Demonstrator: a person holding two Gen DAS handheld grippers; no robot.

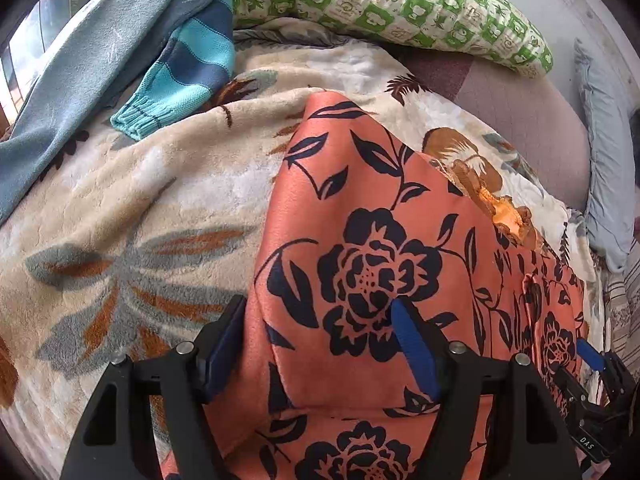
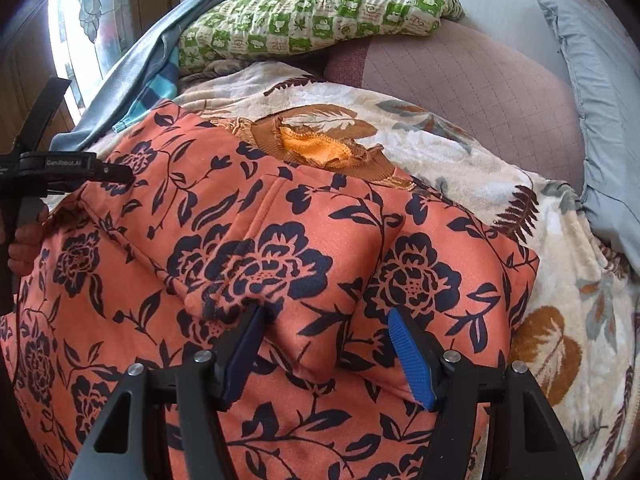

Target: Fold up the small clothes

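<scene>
An orange garment (image 2: 280,264) printed with dark navy flowers lies spread over a beige floral blanket (image 2: 460,152), partly folded into puffy layers, its ribbed brown collar (bright orange lining showing) (image 2: 320,152) facing the pillows.

My left gripper (image 1: 320,336) and right gripper (image 2: 324,344) hover side by side, jaws spread wide, blue-padded fingers (image 2: 412,360) pointing forward, pinching nothing.
</scene>
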